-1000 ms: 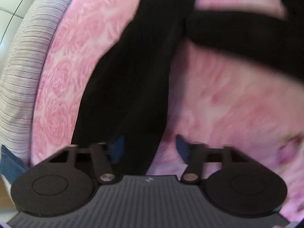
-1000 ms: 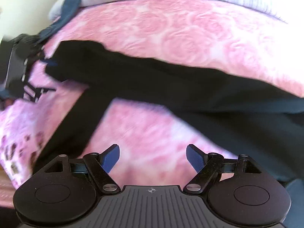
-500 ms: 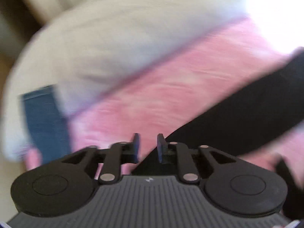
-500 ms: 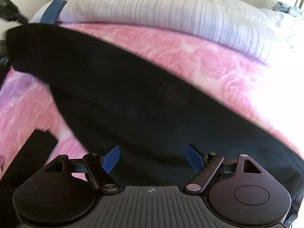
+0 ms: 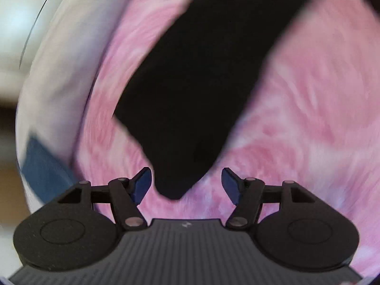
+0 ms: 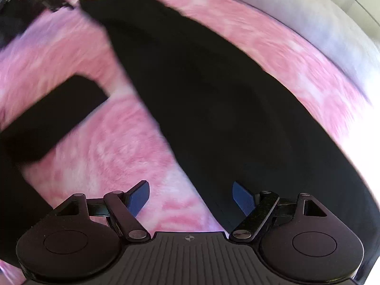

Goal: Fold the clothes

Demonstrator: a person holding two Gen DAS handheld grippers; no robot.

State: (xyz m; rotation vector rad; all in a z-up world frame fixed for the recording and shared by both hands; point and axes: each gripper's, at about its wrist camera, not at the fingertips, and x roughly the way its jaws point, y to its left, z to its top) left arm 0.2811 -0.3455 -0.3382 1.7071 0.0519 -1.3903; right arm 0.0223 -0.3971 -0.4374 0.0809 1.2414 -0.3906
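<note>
On the pink bedspread [image 5: 308,109] the black garment [image 5: 201,83] stretches toward one o'clock; my left claw [image 5: 186,185] is opening, its corner between untouched; my right claw [image 6: 191,198] gapes empty.

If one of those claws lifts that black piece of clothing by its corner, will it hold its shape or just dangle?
The black garment would probably dangle: it lies flat and limp on the pink bedspread, so it is likely floppy. It looks thin, so likely light. Its pointed corner sits between the opening left gripper pads, untouched.
</note>
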